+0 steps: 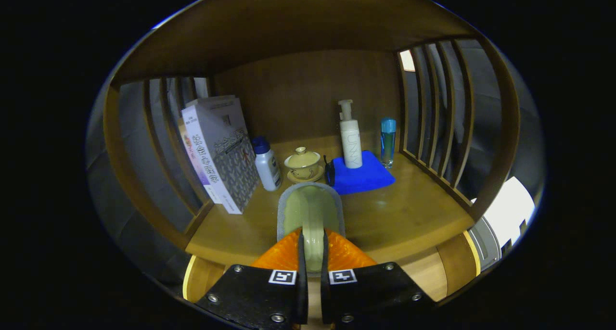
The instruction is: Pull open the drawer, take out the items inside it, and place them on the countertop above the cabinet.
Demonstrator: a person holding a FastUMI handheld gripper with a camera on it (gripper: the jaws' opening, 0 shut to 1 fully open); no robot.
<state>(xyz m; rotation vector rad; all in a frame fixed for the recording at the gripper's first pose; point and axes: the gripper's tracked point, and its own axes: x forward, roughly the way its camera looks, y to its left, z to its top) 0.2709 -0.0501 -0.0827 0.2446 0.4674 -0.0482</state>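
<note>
Across the wooden countertop, walled by slatted sides and a solid back panel, several things already stand. Largest are the books, leaning against the left slats. Next comes a folded blue cloth toward the back right, with a white pump bottle standing on it and a slim blue-capped bottle just beside it near the right slats. Left of the cloth sits a lidded tea cup on its saucer, and a small white bottle with a blue cap stands between cup and books. Nearest is the gripper, its fingers clenched on a pale green, grey-rimmed piece, perhaps a scoop or small dish, held edge-on so that it juts forward above the bare front of the counter, just short of the cup. The drawer lies below the camera's sight. Pushing further ahead risks knocking the cup or toppling the small bottle; letting go while the piece stands on its edge, as it appears to, could let it tip or slide off the front lip.
</note>
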